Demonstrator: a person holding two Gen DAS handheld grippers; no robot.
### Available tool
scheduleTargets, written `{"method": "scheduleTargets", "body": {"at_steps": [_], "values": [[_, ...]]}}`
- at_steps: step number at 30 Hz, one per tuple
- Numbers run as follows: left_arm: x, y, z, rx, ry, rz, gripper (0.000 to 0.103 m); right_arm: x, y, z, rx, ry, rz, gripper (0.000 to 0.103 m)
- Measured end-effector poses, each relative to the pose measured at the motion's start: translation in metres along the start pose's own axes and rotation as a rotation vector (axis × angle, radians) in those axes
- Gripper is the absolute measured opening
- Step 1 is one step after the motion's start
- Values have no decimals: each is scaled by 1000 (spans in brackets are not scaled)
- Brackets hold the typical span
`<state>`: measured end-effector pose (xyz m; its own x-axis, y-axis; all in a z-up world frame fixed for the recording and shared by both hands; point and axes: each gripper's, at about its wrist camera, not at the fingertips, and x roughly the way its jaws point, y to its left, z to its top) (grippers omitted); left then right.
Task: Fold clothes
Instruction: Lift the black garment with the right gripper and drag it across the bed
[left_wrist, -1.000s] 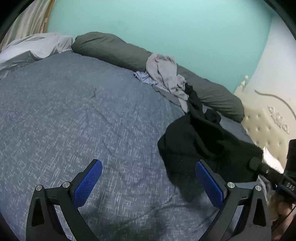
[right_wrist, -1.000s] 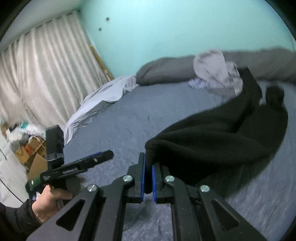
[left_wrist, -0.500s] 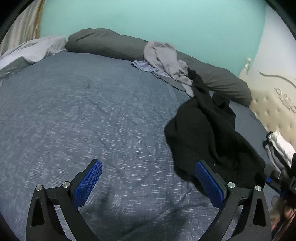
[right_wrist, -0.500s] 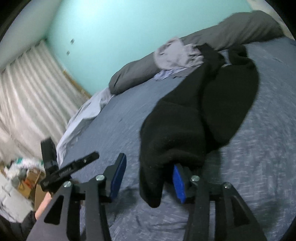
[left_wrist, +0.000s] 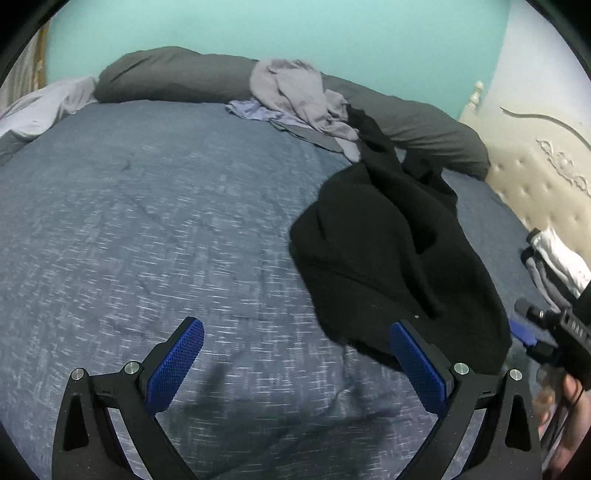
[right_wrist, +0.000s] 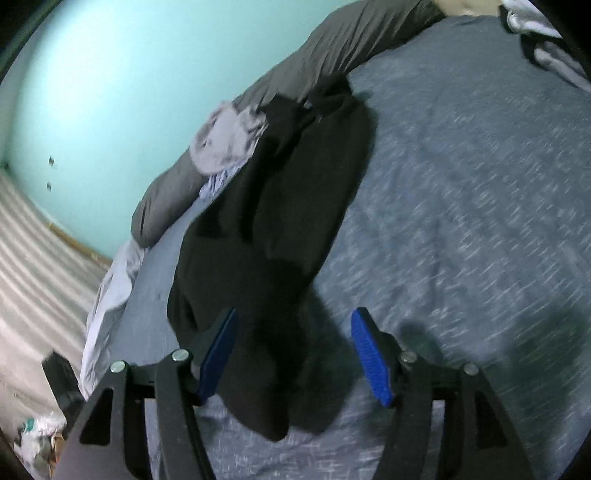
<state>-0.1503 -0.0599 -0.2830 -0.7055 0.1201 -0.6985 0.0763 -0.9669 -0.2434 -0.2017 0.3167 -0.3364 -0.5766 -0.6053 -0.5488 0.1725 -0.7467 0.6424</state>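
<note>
A black garment (left_wrist: 388, 240) lies crumpled on the blue-grey bedspread (left_wrist: 147, 221), its far end reaching a heap of grey and lilac clothes (left_wrist: 299, 96). My left gripper (left_wrist: 299, 354) is open over bare bedspread, its right pad by the garment's near edge. In the right wrist view the same black garment (right_wrist: 273, 229) runs lengthwise, and its near end lies between the jaws of my right gripper (right_wrist: 295, 347). Those jaws are opening and neither blue pad presses the cloth. The right gripper (left_wrist: 543, 328) also shows at the edge of the left wrist view.
A long dark grey bolster (left_wrist: 177, 74) lies along the teal wall. A pale sheet (left_wrist: 40, 107) is bunched at the far left. Folded light clothes (left_wrist: 554, 262) sit by the cream tufted headboard (left_wrist: 535, 177). Curtains (right_wrist: 33, 258) and floor clutter lie beyond the bed's left side.
My right gripper was shut on the black garment's edge a second ago; its jaws have parted and the cloth has dropped onto the bed. Both grippers have sunk lower, and the right wrist has rolled.
</note>
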Motion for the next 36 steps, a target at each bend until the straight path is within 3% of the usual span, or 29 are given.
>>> {"method": "scheduleTargets", "body": {"at_steps": [3, 9, 19, 26, 36], "values": [[4, -10, -3, 25, 17, -31, 103, -7, -3, 4, -4, -38, 9, 72], [8, -29, -5, 70, 33, -63, 103, 2, -8, 3, 13, -15, 24, 72], [18, -38, -5, 61, 70, -63, 103, 2, -7, 7, 9, -32, 43, 72], [21, -48, -10, 42, 104, -111, 102, -1, -8, 13, 7, -50, 53, 72], [18, -121, -20, 143, 148, -175, 102, -21, -29, 36, 51, -118, 40, 72]]}}
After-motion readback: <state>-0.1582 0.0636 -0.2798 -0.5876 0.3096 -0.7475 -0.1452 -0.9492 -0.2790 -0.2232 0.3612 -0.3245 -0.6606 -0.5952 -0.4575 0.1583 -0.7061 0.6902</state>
